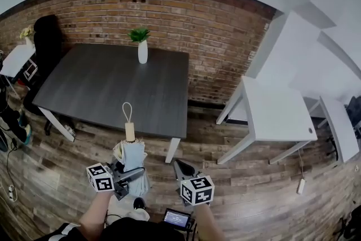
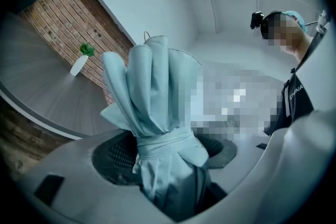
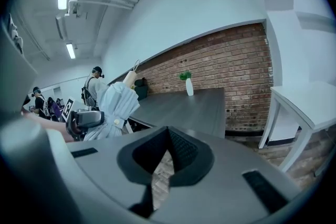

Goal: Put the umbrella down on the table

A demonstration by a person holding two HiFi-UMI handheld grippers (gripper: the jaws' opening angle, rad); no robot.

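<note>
A folded pale-blue umbrella [image 1: 131,155] with a wooden handle and cord loop stands upright in front of the dark grey table [image 1: 101,87], just short of its near edge. My left gripper [image 1: 127,178] is shut on the umbrella's wrapped middle. In the left gripper view the fabric bundle [image 2: 152,107] fills the space between the jaws of my left gripper [image 2: 163,155], pads pressed on both sides. My right gripper [image 1: 179,166] is beside it to the right, shut with nothing in it. From the right gripper view, the umbrella [image 3: 113,107] and the table [image 3: 184,107] lie beyond my right gripper [image 3: 168,136].
A white vase with a green plant [image 1: 142,51] stands at the table's far edge by the brick wall. White tables [image 1: 276,113] stand to the right. A black chair [image 1: 48,36] sits at the table's far left. The floor is wood planks. People stand far off in the room.
</note>
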